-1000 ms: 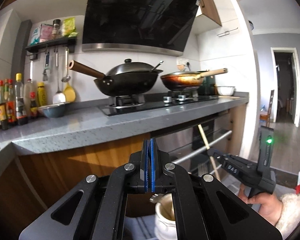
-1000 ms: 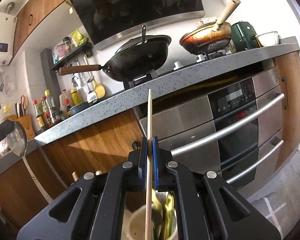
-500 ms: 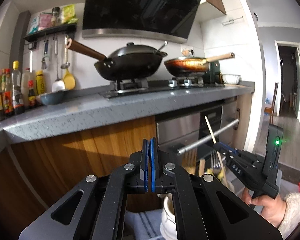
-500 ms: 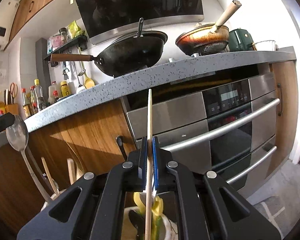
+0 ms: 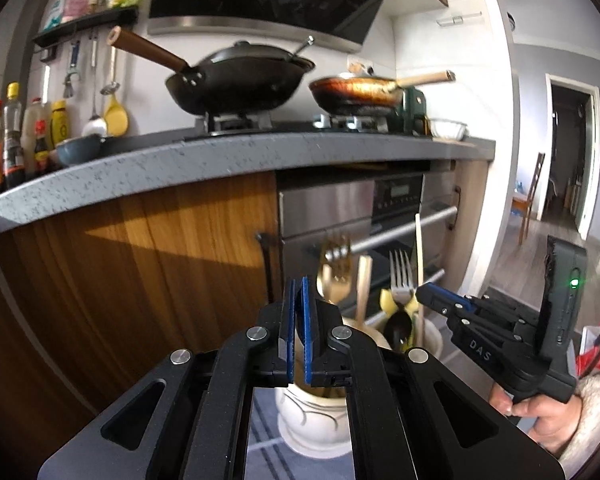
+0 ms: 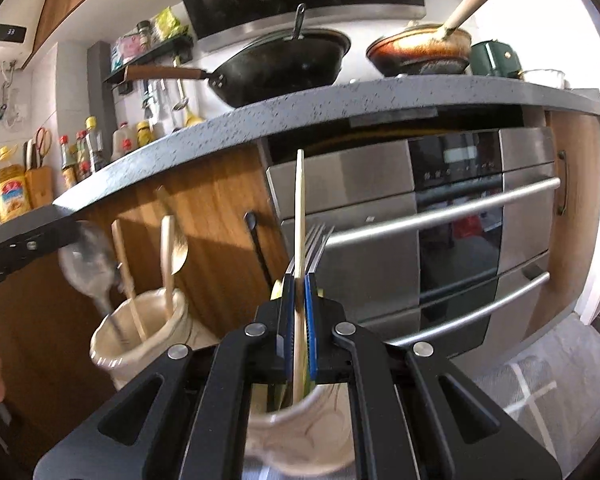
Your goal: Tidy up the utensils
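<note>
Right tool (image 6: 299, 312) clamps the pale wooden chopstick (image 6: 299, 216) above its cream ceramic holder (image 6: 300, 436); left tool (image 5: 296, 320) pinches the silver spoon (image 6: 88, 268); both unplaced.

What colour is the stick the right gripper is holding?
Pale, light wood; the stick shows best in the right wrist view, clamped in the right gripper.

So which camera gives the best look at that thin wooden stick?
The right wrist view: the wooden stick runs up its centre, clamped in the right gripper. The left wrist view shows it only small, off to the right.
</note>
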`<action>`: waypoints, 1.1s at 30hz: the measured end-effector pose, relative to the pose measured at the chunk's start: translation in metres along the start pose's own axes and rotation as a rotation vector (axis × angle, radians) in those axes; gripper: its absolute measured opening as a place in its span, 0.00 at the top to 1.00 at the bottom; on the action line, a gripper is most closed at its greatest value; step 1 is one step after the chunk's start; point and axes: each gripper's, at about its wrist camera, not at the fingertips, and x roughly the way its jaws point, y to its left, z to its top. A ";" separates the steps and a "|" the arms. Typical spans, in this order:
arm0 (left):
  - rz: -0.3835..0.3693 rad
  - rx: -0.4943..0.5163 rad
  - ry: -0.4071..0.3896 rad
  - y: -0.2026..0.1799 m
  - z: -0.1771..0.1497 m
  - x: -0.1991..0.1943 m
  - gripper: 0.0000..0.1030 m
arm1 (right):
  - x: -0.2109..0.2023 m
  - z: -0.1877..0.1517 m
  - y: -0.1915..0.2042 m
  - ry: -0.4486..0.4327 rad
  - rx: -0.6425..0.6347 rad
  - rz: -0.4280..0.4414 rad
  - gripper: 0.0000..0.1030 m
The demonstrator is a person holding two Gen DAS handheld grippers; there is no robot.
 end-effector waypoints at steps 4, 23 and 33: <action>-0.014 -0.002 0.043 -0.004 -0.006 0.006 0.95 | 0.000 -0.006 0.008 0.049 -0.031 0.021 0.95; -0.022 -0.096 0.088 0.008 -0.004 -0.005 0.67 | -0.020 0.004 0.015 0.156 -0.030 0.025 0.65; 0.002 -0.118 0.072 -0.010 -0.013 -0.046 0.25 | -0.067 -0.004 0.004 0.207 0.018 -0.028 0.30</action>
